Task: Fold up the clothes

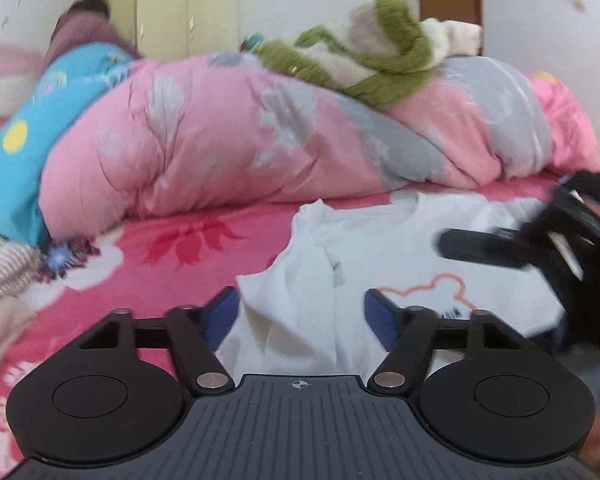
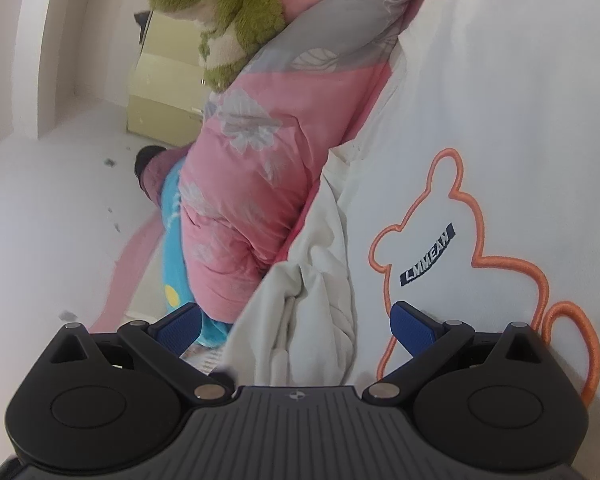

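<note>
The white T-shirt (image 1: 384, 248) lies spread on the bed (image 1: 172, 264), chest print up: an orange bear outline (image 2: 476, 248) with a small dark label inside it. One side of the shirt is bunched into a rumpled fold (image 2: 312, 300) that runs toward the near edge. The bed sheet is bright pink with big red and white flowers, and there is open sheet to the left of the shirt. Behind it a puffy pink and grey quilt (image 1: 228, 136) is heaped along the far side, with a green and cream knitted garment (image 1: 364, 52) lying on top. A blue pillow (image 1: 24, 152) with yellow dots sits at the quilt's left end. White walls and a pale yellow cabinet (image 1: 168, 4) close the room behind.

The left claw (image 1: 300, 316) hovers over the shirt's bunched part, blue pads spread wide, nothing between them. The right claw (image 2: 296, 328) is spread wide too, low over the fold beside the bear print, holding nothing; in the left view it shows as a blurred dark shape over the shirt.
</note>
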Motion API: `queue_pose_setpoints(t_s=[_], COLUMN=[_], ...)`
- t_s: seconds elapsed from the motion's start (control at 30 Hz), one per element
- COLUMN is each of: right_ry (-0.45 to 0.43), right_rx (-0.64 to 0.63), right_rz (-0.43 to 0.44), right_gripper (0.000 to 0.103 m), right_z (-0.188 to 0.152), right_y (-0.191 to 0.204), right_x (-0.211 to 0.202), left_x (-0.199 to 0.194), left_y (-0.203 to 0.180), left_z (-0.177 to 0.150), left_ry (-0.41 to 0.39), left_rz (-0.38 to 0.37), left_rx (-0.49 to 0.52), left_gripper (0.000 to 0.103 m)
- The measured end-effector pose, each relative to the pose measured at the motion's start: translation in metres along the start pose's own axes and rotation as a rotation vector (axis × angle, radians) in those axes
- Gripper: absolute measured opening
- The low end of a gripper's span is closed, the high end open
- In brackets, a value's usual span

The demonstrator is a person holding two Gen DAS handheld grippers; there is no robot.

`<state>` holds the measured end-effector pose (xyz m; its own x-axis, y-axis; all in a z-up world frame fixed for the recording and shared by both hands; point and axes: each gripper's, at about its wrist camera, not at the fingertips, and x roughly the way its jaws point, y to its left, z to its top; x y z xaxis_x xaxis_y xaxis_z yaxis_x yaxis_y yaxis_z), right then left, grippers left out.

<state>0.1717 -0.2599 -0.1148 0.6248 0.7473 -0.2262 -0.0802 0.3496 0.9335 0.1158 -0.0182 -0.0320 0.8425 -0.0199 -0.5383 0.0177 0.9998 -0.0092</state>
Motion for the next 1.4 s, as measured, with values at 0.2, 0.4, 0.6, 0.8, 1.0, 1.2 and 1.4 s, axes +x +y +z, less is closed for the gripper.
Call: queue_pose_setpoints(t_s=[0.2, 0.4, 0.6, 0.8, 1.0, 1.2, 1.4], right_ry=[-0.018, -0.010, -0.002, 0.001, 0.019, 0.043, 0.065], right_rx=[0.125, 0.161, 0.185, 0.154, 0.034, -0.187, -0.413], right_rz=[0.093, 0.142, 0.159, 0.140, 0.092, -0.017, -0.151], right_gripper=[0.102, 0.102, 0.102, 0.102, 0.101, 0.101, 0.102], right_z=[0.009, 0.011, 0.009, 0.008, 0.000, -0.018, -0.041], right_y=[-0.017, -0.024, -0.026, -0.022, -0.011, 0.010, 0.030], right_x=[-0.008, -0.010, -0.010, -0.008, -0.006, 0.004, 0.018], left_x=[0.015, -0.021, -0.068, -0.090, -0.089, -0.026, 0.021], left_y=[0.028, 0.042, 0.059, 0.079, 0.097, 0.143, 0.201], left_z=[0.011, 0.032, 0.040, 0.052, 0.068, 0.076, 0.041], left_ry=[0.124, 0.037, -0.120, -0.186, -0.194, -0.159, -0.041], left_rz=[0.060, 0.135, 0.179, 0.153, 0.037, 0.053, 0.083], left_rx=[-0.269, -0.340, -0.360, -0.333, -0.342, -0.349, -0.432], left_gripper=[0.002, 0.002, 0.002, 0.002, 0.002, 0.005, 0.020])
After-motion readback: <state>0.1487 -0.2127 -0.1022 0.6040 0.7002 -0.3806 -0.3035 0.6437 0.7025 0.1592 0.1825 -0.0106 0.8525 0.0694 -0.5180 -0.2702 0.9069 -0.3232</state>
